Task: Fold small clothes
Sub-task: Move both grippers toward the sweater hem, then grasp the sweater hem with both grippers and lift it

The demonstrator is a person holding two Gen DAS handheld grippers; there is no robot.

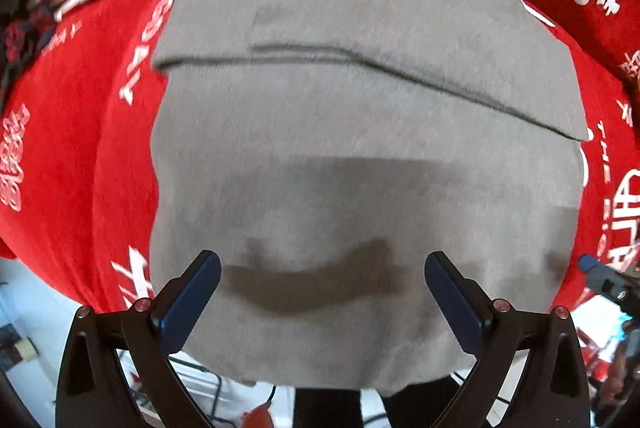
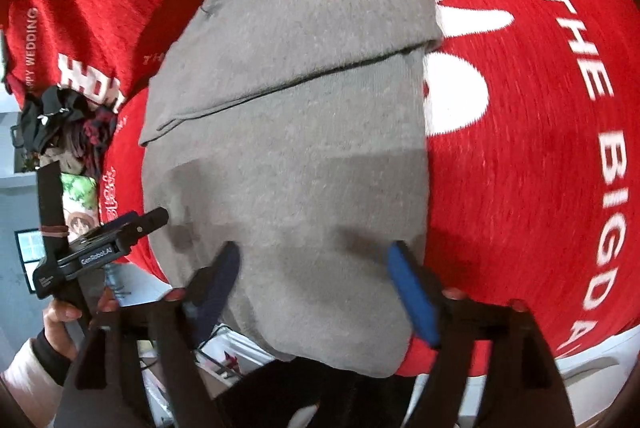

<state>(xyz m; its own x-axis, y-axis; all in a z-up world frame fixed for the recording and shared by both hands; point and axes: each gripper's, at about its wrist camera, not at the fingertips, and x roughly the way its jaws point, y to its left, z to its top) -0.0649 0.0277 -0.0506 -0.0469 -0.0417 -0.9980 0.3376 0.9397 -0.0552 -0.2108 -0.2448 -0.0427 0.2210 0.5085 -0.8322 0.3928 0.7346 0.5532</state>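
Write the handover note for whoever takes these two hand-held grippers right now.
Left hand-held gripper: open, empty, over the near part of the grey garment.
Right hand-held gripper: open, nothing pinched, over the same near part.
Garment lies flat on the red cloth, near edge hanging over the table edge.
Done: one fold, far part laid over the middle.
Left: probably another fold, then the clothes pile at the left.
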